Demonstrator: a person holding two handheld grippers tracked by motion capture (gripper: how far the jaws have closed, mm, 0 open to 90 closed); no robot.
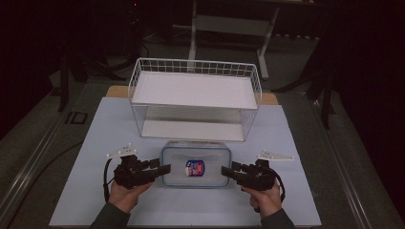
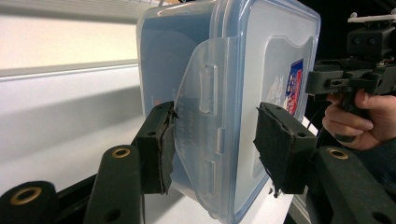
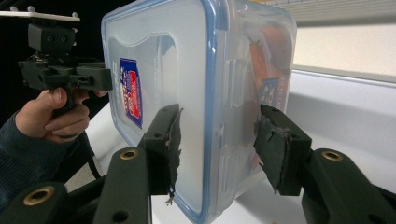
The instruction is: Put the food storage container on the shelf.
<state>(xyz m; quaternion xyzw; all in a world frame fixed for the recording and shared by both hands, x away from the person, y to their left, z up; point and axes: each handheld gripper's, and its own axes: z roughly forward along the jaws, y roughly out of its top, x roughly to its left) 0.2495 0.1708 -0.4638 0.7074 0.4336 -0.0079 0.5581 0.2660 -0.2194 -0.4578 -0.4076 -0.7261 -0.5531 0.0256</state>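
A clear plastic container [image 1: 196, 157] with a blue-rimmed lid and a red-and-blue sticker [image 1: 195, 168] lies lid-up in front of me. My left gripper [image 1: 165, 169] is turned on its side at the container's left end. Its pads [image 2: 161, 144] press on the base side and the lid, with a side latch flap [image 2: 201, 116] flared out between them. My right gripper [image 1: 224, 171], also on its side, is shut on the container [image 3: 210, 93] at the right end. Something orange [image 3: 275, 51] shows through the wall. I cannot tell whether the container rests on the mat or hangs just above it.
A white wire basket shelf [image 1: 196, 67] with two tiers stands just behind the container. A pale mat [image 1: 95, 143] covers the table, with bare room left and right of my hands. Dark floor and table legs lie beyond.
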